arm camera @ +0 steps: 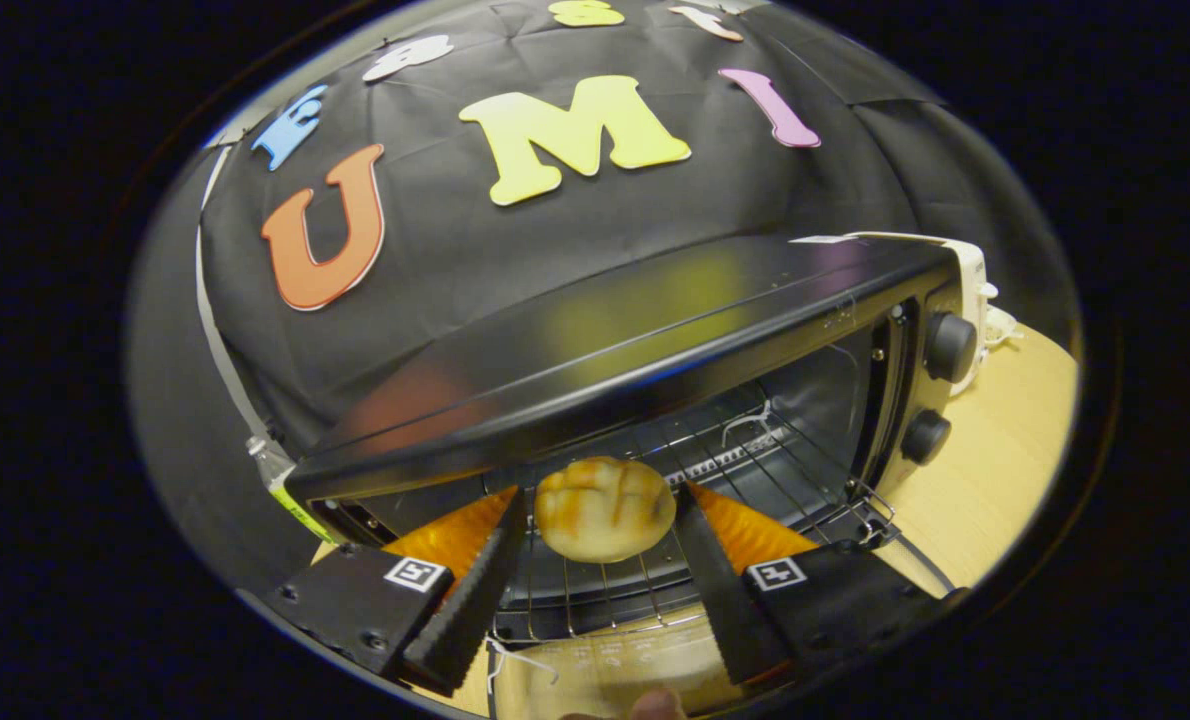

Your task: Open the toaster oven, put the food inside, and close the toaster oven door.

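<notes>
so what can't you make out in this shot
- Bun: it sits between the hand-held gripper fingertips, but whether both press it is unclear.
- Toaster oven: its left side is cut off by the fisheye edge.
- Oven door: mostly hidden below the fingers.
- Knobs: markings too small.

The toaster oven [655,340] was black and shiny, and it stood on a light wooden table [995,470]. Its door [605,655] was open, folded down flat toward the tool [600,500]. Inside was a wire rack [735,450]. Two round black knobs [950,347] sat one above the other on the oven's right side. The food [605,508] was a small round bun, pale yellow with brown lines on top. It sat between the tool's two finger tips, just over the front of the rack, at the oven's mouth.
</notes>
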